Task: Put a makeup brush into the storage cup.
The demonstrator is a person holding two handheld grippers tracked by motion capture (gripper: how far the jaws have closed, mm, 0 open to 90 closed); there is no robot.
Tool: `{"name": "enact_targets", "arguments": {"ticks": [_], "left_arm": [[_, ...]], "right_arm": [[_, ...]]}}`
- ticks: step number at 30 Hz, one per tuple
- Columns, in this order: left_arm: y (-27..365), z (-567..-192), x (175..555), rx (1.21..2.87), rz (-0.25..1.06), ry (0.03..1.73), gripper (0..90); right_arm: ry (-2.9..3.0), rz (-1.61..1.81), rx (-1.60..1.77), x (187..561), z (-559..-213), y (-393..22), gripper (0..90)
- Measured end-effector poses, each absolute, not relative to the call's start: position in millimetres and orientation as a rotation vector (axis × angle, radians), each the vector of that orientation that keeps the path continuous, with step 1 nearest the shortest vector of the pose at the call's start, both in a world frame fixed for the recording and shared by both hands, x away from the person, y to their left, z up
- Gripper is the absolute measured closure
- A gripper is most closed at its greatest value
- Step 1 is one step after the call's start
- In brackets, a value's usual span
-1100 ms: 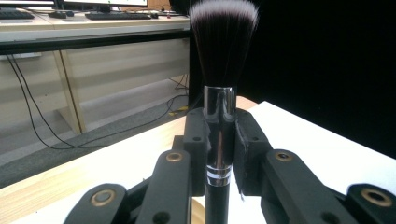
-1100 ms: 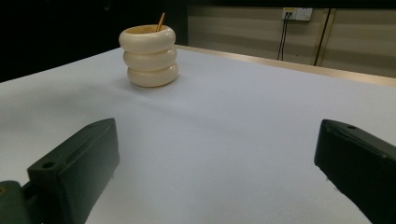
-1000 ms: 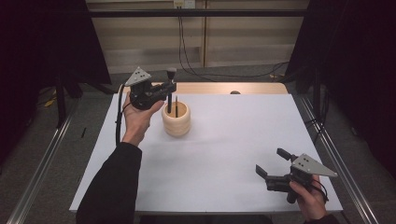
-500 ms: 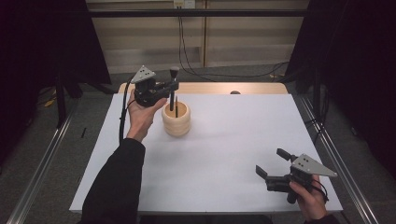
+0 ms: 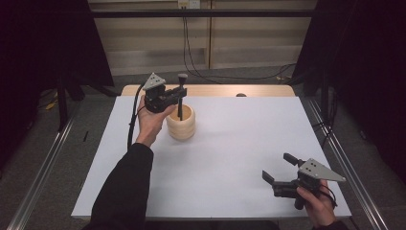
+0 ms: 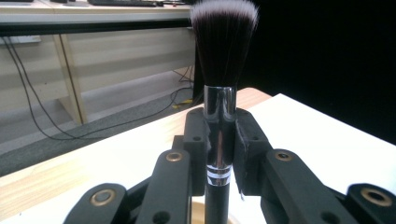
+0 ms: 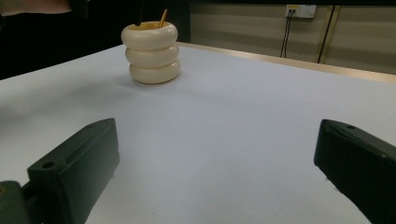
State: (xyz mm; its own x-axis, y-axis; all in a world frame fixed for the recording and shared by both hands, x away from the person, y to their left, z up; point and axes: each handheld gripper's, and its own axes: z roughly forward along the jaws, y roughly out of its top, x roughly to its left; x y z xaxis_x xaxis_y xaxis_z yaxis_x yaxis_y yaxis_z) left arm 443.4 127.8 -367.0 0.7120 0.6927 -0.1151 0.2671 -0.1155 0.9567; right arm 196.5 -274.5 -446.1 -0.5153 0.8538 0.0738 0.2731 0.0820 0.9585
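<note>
A black makeup brush (image 5: pixel 180 98) with a silver ferrule (image 6: pixel 219 126) stands upright, bristles (image 6: pixel 223 42) on top. My left gripper (image 5: pixel 178 94) is shut on its handle, the pads (image 6: pixel 250 144) pressing from both sides. The handle's lower end dips into the mouth of a cream ribbed holder (image 5: pixel 181 126) at the table's far left. The same holder (image 7: pixel 151 53) stands far off in the right gripper view, with a thin golden stick (image 7: pixel 162 18) leaning inside it. My right gripper (image 5: pixel 276 166) rests low near the front right corner, open (image 7: pixel 215 154) with bare table between its jaws.
The white tabletop (image 5: pixel 239 143) ends in a wooden strip (image 5: pixel 215 90) at the far side, where a small dark object (image 5: pixel 241 95) lies. Metal rails (image 5: pixel 342 158) run along both sides. Cables (image 5: pixel 196 57) hang along the wall behind.
My left hand has sunk and drifted slightly right with the brush, so the handle's tip now reaches into the holder. The right hand has stayed put.
</note>
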Motion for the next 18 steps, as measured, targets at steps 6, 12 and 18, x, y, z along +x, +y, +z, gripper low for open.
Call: {"name": "enact_targets", "arguments": {"ticks": [6,12,18], "left_arm": [[127,-378,441,1.706,0.427,0.79,78.0],[126,-392,442,1.726,0.418,0.805,78.0],[129,-395,441,1.735,0.415,0.807,78.0]], "right_arm": [[1.842,1.452,1.113,196,-446,-273,0.2],[1.851,1.453,1.106,196,-447,-274,0.2],[1.85,1.456,1.109,196,-447,-274,0.4]]}}
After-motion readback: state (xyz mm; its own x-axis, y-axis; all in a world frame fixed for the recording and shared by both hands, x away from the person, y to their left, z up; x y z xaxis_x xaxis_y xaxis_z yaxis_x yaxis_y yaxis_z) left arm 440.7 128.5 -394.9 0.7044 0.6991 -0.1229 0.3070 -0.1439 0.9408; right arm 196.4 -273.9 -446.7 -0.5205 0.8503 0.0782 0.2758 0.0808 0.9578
